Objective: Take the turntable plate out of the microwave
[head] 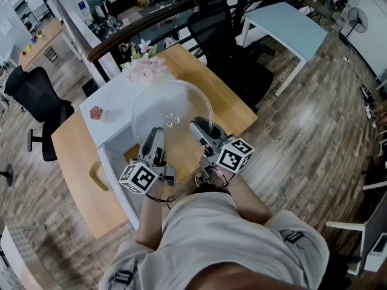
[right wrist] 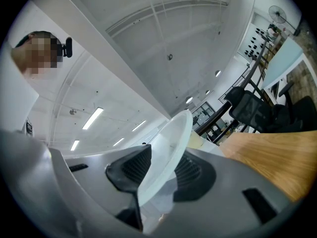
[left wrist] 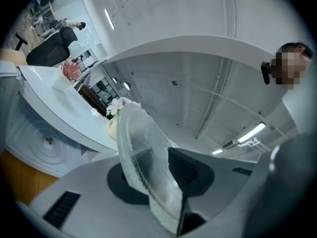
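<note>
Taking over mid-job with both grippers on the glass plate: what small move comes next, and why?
Probably carry the turntable plate level to the right and lower it onto the bare wooden table. The left gripper and right gripper each clamp its near rim, and it is already out of the microwave, so only setting it down seems left.

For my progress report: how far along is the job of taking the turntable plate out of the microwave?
Done: the glass plate is out, raised above the microwave, whose cavity shows only the bare hub. In hand: the left gripper and right gripper both clamp its near rim. Left: it rests on nothing yet, so it probably needs setting down, perhaps on the wooden table.
</note>
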### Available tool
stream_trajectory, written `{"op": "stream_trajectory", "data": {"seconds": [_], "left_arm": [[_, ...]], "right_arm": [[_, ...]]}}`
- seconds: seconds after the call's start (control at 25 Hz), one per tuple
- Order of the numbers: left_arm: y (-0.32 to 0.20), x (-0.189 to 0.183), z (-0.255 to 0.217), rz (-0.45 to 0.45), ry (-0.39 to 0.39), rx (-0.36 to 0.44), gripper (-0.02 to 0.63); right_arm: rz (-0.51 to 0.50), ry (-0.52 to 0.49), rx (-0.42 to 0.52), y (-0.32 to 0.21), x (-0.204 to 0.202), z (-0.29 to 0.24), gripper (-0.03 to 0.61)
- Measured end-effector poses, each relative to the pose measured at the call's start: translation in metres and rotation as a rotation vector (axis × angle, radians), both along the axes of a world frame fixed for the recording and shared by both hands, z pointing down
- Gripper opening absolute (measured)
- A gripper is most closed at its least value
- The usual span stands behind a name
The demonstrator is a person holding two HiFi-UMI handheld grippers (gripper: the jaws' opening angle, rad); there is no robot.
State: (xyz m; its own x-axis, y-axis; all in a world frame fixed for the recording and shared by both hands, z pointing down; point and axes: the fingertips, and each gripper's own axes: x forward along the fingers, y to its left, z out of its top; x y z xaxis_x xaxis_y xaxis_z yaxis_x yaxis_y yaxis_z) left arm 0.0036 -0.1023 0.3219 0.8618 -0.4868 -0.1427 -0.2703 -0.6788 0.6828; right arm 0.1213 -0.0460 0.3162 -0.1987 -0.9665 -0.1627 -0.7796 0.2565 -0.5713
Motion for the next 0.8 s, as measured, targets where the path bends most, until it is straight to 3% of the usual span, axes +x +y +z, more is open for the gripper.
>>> {"op": "stream_trajectory", "data": {"seconds": [0.8], "left_arm": [[-0.0007,0.0053,0.0018,-0.001,-0.018,0.003,0.117]], "right_arm": [[-0.01,-0.01,0.0,-0.002,0.0054,0.0039,0.121]]}}
